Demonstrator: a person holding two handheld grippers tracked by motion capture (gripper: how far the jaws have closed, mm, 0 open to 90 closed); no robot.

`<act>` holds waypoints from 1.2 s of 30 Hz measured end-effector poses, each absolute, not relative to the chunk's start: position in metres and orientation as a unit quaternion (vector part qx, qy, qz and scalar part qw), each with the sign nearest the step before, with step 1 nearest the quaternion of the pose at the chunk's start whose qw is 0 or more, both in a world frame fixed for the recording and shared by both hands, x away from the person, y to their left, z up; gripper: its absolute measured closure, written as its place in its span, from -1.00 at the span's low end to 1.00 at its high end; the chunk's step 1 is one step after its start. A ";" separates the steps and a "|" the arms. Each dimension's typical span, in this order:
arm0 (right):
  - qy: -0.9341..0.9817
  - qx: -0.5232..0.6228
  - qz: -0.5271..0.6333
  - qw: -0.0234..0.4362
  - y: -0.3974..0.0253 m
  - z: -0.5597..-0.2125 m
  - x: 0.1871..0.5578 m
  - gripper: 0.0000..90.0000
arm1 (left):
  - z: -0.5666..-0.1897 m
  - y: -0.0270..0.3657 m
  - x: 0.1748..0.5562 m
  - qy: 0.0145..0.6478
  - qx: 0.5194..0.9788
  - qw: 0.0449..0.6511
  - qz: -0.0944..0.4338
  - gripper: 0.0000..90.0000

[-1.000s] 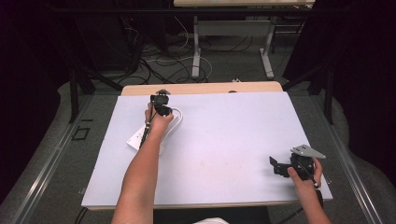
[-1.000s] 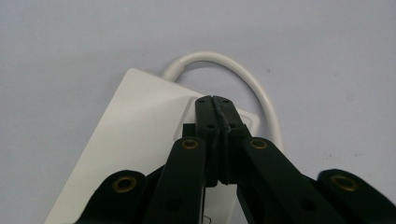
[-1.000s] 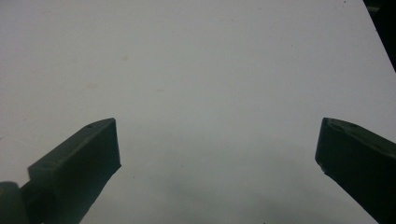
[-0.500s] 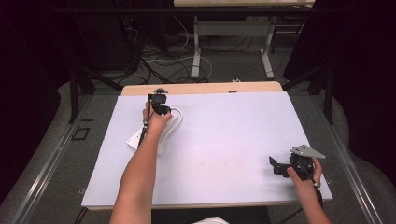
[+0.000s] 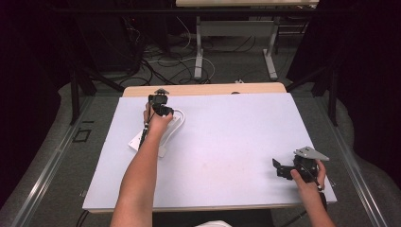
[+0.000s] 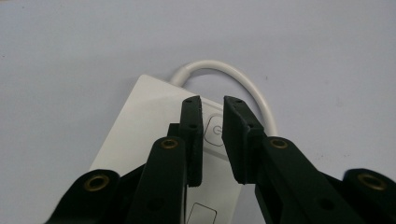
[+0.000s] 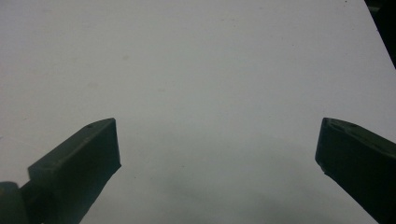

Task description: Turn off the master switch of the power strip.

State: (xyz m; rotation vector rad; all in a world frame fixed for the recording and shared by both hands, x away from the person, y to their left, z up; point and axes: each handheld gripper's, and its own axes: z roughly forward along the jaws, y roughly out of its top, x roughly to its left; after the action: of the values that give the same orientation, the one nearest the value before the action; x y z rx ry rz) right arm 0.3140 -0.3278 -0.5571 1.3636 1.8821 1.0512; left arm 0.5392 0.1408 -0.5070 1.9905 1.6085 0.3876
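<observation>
One white power strip (image 5: 158, 135) is seen on the counter (image 5: 227, 142), lying in the far left part of the white surface, near the left edge and short of the far edge. One white cord (image 6: 233, 79) is looped out from its far end. The left gripper (image 6: 212, 105) is held just above the strip's switch (image 6: 214, 130), its jaws nearly closed with a narrow gap between them and nothing clamped. The right gripper (image 5: 279, 169) is held near the front right corner, close to the right edge, its jaws spread wide and empty. Broad bare surface is left between the two grippers.
</observation>
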 end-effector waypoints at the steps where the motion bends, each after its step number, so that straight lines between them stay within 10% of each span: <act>1: 0.705 0.512 0.395 0.291 -0.328 -0.557 0.314 -1.00 | -0.507 0.141 0.539 0.598 0.739 0.274 0.143 0.68; 36: 0.707 0.508 0.398 0.291 -0.326 -0.556 0.315 -1.00 | -0.487 0.143 0.526 0.571 0.740 0.322 0.148 -0.09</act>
State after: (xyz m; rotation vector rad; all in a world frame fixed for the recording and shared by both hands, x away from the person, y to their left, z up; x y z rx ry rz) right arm 0.3145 -0.3260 -0.5564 1.3537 1.8841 1.0601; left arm 0.5255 0.1433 -0.4866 1.9437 1.4990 0.3894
